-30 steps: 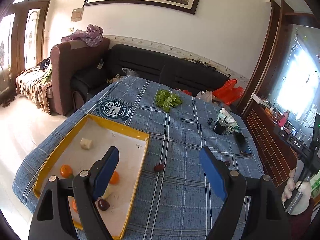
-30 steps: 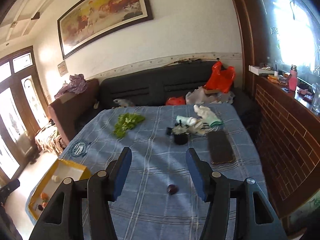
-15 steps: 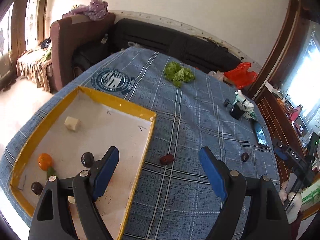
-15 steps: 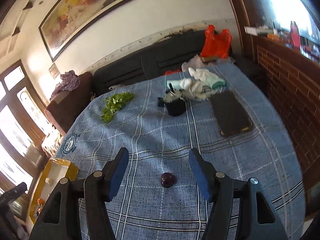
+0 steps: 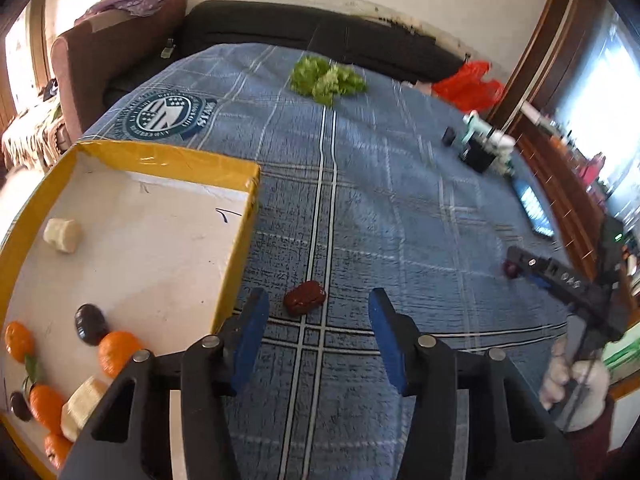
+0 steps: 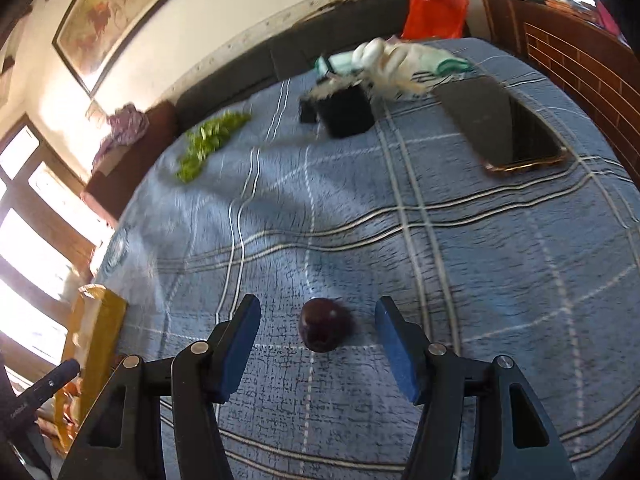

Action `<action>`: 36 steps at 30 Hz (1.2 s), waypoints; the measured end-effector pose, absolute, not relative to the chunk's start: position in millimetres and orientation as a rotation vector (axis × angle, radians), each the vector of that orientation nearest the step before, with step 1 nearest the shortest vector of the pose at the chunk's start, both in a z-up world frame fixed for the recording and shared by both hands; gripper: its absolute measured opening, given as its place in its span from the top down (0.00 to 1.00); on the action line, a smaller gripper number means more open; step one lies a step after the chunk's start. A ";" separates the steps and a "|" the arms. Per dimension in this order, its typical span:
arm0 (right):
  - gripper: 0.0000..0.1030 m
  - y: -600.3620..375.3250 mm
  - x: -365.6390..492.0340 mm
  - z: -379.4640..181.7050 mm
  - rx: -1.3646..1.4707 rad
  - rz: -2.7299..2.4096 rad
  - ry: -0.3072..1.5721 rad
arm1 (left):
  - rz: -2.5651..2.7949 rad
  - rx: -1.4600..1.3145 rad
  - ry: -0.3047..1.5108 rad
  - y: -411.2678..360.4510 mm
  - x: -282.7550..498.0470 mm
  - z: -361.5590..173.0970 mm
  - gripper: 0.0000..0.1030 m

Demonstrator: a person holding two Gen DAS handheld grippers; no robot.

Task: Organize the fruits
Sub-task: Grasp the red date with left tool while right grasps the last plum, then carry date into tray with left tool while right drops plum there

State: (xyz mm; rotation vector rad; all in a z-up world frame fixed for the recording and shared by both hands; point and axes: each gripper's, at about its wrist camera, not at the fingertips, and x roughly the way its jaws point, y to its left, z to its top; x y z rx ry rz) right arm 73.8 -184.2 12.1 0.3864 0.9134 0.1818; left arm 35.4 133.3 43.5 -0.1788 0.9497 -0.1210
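A: Both tongs dropped lower and closer since a second ago, each now framing one fruit.
B: States?
A: Left gripper (image 5: 318,340) spread wide, empty. Right gripper (image 6: 316,340) same, nothing held.
B: Near to far, left?
A: Date (image 5: 304,298) sits on the cloth just ahead, between the blue pads (image 5: 250,336), untouched. Dark red-brown, wrinkled, glossy. Yellow tray (image 5: 236,248) just left of the tips, holding oranges (image 5: 116,351), a dark fruit, pale chunks. Lettuce (image 5: 328,78) far ahead.
B: Right?
A: Plum (image 6: 322,330) centred between the jaws, on the cloth, no contact. Round, dark purple, shiny. Black cup (image 6: 346,114) and phone (image 6: 502,128) well beyond.
B: Why centred?
A: Probably lining up a pinch, then to the tray.
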 end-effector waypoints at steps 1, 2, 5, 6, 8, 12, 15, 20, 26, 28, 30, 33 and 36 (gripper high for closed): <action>0.38 -182.3 74.6 9.8 0.380 0.184 0.916 | -0.115 -0.165 0.956 130.6 38.4 39.6 0.51; 0.38 -180.9 75.0 8.8 0.372 0.182 0.913 | -0.102 -0.149 0.962 128.4 41.3 36.1 0.50; 0.39 -179.7 74.0 7.6 0.350 0.185 0.903 | -0.087 -0.098 0.971 123.2 48.3 27.5 0.50; 0.39 -179.1 73.0 7.4 0.341 0.184 0.899 | -0.085 -0.081 0.973 121.5 49.8 24.9 0.50; 0.42 -175.0 73.6 7.8 0.321 0.179 0.896 | -0.087 -0.058 0.978 118.7 51.5 21.5 0.50; 0.48 -166.7 73.6 9.3 0.272 0.170 0.891 | -0.102 -0.019 0.973 112.3 51.7 17.0 0.51; 0.52 -162.0 71.5 10.7 0.243 0.170 0.883 | -0.088 0.019 0.957 108.6 50.8 16.9 0.72; 0.70 -156.5 67.6 12.9 0.199 0.161 0.869 | -0.139 0.009 0.955 107.3 45.6 20.0 0.88; 0.74 -150.4 59.4 20.0 0.172 0.195 0.853 | -0.198 -0.003 0.945 101.2 33.1 27.7 0.89; 0.74 -150.2 56.1 22.6 0.174 0.210 0.848 | -0.203 -0.004 0.932 102.2 28.6 32.0 0.86; 0.74 -151.9 54.2 24.6 0.194 0.230 0.847 | -0.206 -0.004 0.922 104.4 24.1 35.9 0.75; 0.74 -152.6 53.1 26.1 0.219 0.255 0.852 | -0.193 0.030 0.901 106.2 20.2 37.4 0.50; 0.74 -151.0 54.1 23.9 0.221 0.262 0.864 | -0.189 0.052 0.912 104.7 22.1 32.1 0.50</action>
